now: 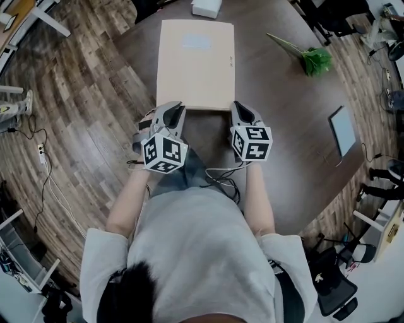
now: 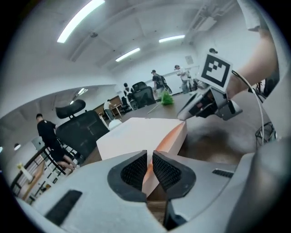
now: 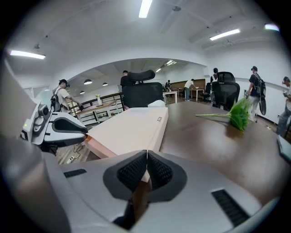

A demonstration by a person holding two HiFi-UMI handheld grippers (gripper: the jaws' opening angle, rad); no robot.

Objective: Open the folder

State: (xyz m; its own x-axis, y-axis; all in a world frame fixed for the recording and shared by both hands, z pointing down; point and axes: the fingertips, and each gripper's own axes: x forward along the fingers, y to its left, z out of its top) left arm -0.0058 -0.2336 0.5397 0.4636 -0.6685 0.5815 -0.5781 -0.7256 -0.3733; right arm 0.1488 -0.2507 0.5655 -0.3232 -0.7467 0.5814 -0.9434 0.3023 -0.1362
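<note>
Folder [image 1: 196, 63] lies flat on the tabletop [image 1: 284, 94] straight ahead of me, long side running away, near edge at both tools. My left tool [image 2: 150, 166] is narrowed onto the near left corner, and a strip of its orange edge shows between the pads. My right tool [image 3: 146, 166] is closed to a sliver at the near right corner. I read that as a pinch too, though less surely.

It looks like pale, stiff card, thick in the body, light, and smooth enough to slide under a pull. A small fitting [image 1: 230, 61] on the right long edge suggests to me that this side opens and the left is the spine. I would take only the top cover near that edge and keep the body pressed down.

Room is good: bare tabletop on both sides. A green sprig [image 1: 314, 60] and a tablet [image 1: 344, 130] sit well off to the right, and a white box [image 1: 207, 7] lies just beyond the far end. A cover swinging left would overhang the tabletop's curved edge.
</note>
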